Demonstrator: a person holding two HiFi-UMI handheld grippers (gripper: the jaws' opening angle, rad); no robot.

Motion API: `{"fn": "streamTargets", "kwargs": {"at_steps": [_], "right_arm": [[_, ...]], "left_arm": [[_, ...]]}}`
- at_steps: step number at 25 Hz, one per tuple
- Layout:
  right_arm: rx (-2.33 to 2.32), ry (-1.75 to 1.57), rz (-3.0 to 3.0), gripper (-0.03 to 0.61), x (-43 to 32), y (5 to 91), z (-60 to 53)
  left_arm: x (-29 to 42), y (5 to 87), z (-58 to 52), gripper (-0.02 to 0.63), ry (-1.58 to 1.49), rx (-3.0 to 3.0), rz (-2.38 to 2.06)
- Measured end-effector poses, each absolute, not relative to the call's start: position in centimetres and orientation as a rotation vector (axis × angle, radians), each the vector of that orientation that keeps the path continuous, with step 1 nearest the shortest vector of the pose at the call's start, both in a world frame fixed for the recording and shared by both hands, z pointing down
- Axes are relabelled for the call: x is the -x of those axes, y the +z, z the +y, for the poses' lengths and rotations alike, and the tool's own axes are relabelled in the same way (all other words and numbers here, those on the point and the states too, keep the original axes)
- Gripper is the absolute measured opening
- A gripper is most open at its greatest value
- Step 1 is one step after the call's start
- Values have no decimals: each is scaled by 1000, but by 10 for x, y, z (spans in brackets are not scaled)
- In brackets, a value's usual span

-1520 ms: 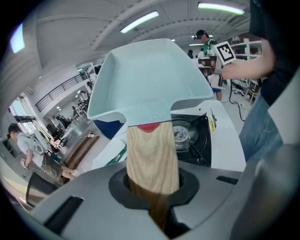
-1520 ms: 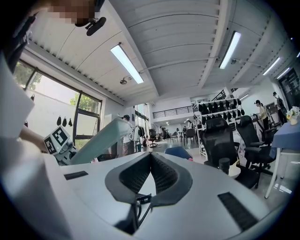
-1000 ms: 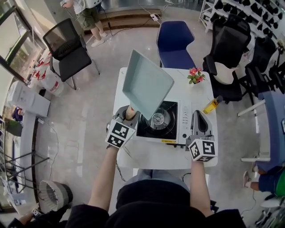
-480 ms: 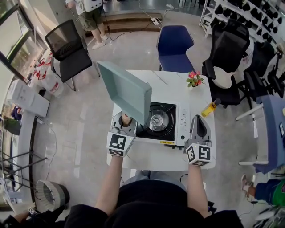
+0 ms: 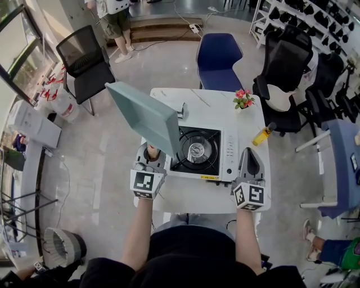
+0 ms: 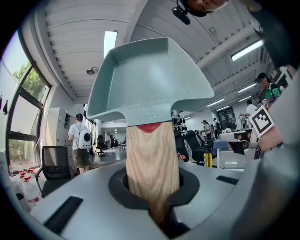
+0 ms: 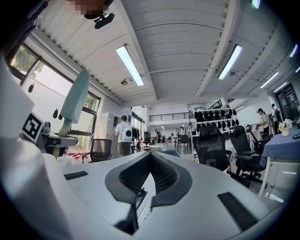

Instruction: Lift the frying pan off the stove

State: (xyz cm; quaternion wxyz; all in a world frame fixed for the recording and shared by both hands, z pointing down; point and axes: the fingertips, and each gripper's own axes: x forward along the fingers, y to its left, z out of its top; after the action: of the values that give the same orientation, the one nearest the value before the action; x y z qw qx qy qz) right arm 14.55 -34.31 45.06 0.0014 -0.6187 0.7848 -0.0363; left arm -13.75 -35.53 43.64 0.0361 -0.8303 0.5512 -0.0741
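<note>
A square pale-teal frying pan (image 5: 143, 118) with a light wooden handle (image 6: 152, 164) is up in the air, tipped steeply on edge over the table's left side, clear of the stove (image 5: 222, 160). My left gripper (image 5: 149, 154) is shut on the handle, which runs up from between the jaws to the pan (image 6: 150, 79) in the left gripper view. The stove's black burner (image 5: 196, 150) lies uncovered. My right gripper (image 5: 249, 160) stands at the stove's right end, shut and empty (image 7: 149, 173). In the right gripper view the pan (image 7: 75, 101) shows edge-on at the left.
The stove sits on a small white table (image 5: 191, 197). A pot of pink flowers (image 5: 243, 97) and a yellow bottle (image 5: 262, 135) stand at its right rear. A blue chair (image 5: 219, 53) is behind the table, black chairs to the right, and a person (image 5: 112, 17) far back.
The pan has swung left and off the stove, turning more edge-on; the burner now shows fully. The left gripper shifted slightly left. The right gripper has stayed in place.
</note>
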Motion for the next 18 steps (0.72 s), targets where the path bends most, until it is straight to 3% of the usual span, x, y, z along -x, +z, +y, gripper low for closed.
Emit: {"fn": "streamTargets", "kwargs": {"at_steps": [18], "right_arm": [[1965,-110,2477,2,-146,447,-325]], "left_arm": [[136,429,-338,44,-191,2557,1703]]}}
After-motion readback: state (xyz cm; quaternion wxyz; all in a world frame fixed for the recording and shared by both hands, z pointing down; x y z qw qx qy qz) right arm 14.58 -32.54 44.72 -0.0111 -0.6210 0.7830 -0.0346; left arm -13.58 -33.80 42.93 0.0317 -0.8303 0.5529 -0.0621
